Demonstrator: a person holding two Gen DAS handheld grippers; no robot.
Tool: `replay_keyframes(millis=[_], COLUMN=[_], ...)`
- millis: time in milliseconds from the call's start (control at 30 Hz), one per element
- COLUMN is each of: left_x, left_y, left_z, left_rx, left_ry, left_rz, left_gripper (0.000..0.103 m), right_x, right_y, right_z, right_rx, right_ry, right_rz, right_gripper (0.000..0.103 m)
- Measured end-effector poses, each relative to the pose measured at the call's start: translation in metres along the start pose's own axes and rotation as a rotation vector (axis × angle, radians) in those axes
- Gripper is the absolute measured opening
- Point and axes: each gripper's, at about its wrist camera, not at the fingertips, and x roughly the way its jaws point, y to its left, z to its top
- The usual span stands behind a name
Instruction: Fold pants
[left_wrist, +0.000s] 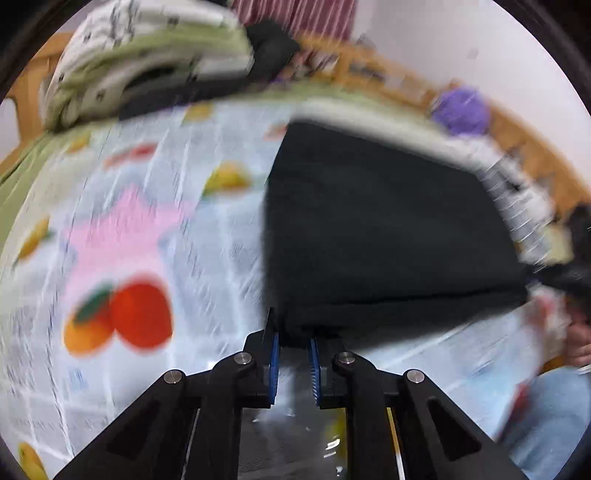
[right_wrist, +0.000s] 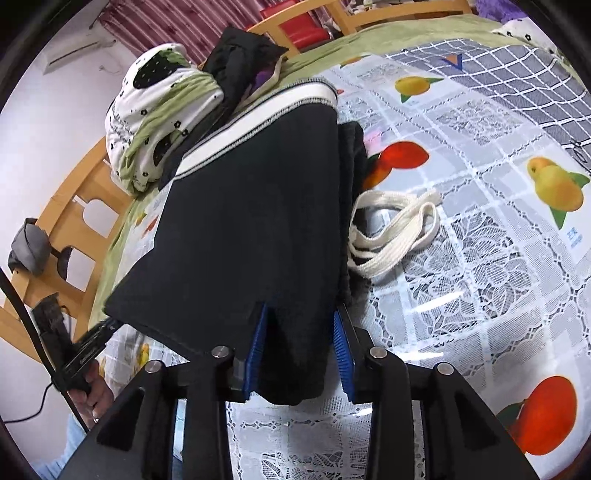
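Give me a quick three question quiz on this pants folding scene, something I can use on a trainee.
1. True or false: the white drawstring lies loose on the tablecloth, beside the pants.
2. In the right wrist view, what sits between the right gripper pads?
A. the drawstring
B. a corner of the pants
C. nothing
3. Fill in: the fruit printed nearest the left gripper, in its own view, is an ____.

Key:
1. True
2. B
3. orange
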Motion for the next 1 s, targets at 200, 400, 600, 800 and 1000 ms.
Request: replay_keyframes(millis=[200,400,600,800,1000], left_x=[-0.038,-0.069,-0.007,-0.04,-0.012], left_y=[0.005,-0.001,-0.016,-0.003,-0.003], left_z=[-0.007,0.013,0.013,0.039,0.101], left_rx=[-0.015,0.017,0.039,-0.033,-0.067], left_ry=[-0.032,-0.161,0.014,-0.051,-0.064], left_rz=[-0.017,-0.03,0.053,-0.077,-0.089], left_gripper=[0.017,0.017,0.018,0.031,0.057], right_x=[-0.01,-0.043,0.013,-0.028,0.003], right_y=[0.011,0.033,0.037,0.037,-0.003], right_z=[-0.003,0.013,0.018,0.044,0.113], right_rx=[-0.081,-0.146,-0.206,-0.219,-0.004], right_ry=[0.038,-0.133,0.002,-0.057,-0.12], right_rz=[-0.034,0.04,-0.073,-0.043,-0.069], right_gripper=[0.035,0.035,0.035,0.035,0.062])
